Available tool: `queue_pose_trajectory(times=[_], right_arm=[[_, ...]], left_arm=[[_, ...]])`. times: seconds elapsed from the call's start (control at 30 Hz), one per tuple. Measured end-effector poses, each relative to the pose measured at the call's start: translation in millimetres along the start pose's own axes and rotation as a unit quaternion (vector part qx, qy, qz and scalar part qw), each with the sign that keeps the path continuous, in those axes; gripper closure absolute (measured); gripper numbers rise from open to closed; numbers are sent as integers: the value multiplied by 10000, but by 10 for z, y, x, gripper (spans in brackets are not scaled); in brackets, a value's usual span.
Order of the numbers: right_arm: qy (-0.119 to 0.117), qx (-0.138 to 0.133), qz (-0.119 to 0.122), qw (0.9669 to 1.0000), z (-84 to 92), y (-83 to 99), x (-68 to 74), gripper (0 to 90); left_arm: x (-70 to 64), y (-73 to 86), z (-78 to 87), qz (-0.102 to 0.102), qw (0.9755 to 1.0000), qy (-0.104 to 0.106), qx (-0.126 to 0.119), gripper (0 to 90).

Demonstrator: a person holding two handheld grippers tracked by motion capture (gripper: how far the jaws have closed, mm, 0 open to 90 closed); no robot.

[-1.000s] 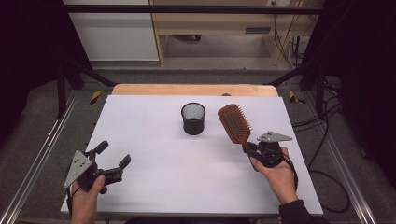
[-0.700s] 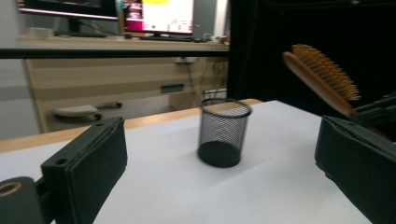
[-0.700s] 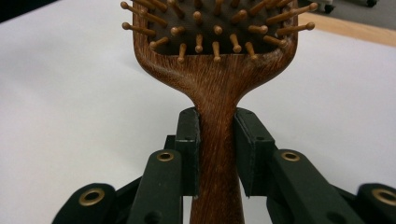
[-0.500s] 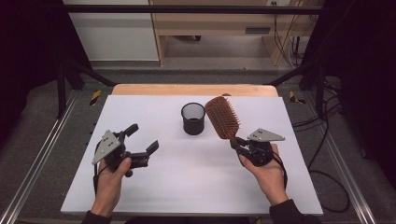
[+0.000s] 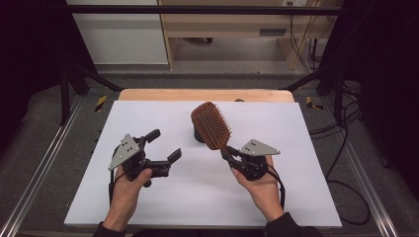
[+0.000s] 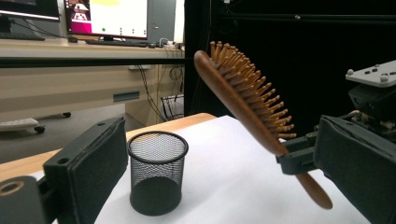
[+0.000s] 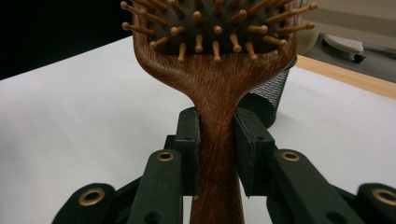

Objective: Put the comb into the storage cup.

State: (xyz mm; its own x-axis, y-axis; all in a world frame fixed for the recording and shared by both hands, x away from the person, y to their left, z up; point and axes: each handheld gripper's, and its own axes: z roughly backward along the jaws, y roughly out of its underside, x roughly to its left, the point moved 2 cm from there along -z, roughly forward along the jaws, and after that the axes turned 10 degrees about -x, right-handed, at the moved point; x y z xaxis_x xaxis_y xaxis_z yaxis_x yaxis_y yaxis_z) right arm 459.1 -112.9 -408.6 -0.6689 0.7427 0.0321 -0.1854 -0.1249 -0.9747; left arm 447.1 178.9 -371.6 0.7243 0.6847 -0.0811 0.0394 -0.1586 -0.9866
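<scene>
Right gripper (image 5: 228, 154) clamped on the wooden handle of a hairbrush (image 5: 211, 125) (bristles up), raised and tilted over the black mesh cup (image 6: 157, 172) on the white table (image 5: 296, 148). Left gripper (image 5: 163, 146) spread wide, holding nothing.

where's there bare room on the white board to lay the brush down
Bare patches: the near strip of the white board between the two hands, the far left corner, and the right side beyond the right gripper. Crowded: the middle, where the hairbrush hangs over the mesh cup, left gripper beside it.
</scene>
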Motion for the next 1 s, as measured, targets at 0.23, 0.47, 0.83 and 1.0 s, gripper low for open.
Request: queue_pose_trajectory(times=[0.23, 0.47, 0.83, 1.0], right_arm=[[-54, -85, 53, 9999, -24, 26, 102, 728], [-94, -137, 136, 9998, -43, 59, 203, 728], [-379, -156, 374, 9985, -172, 88, 434, 728], [-513, -167, 430, 9976, -190, 107, 494, 727]], left_arm=[[-44, 139, -23, 179, 9996, 30, 209, 39], [-70, 162, -55, 411, 9989, 104, 197, 42], [-84, 145, -32, 614, 9981, -45, 99, 52], [-66, 141, -25, 725, 9974, -8, -33, 57]])
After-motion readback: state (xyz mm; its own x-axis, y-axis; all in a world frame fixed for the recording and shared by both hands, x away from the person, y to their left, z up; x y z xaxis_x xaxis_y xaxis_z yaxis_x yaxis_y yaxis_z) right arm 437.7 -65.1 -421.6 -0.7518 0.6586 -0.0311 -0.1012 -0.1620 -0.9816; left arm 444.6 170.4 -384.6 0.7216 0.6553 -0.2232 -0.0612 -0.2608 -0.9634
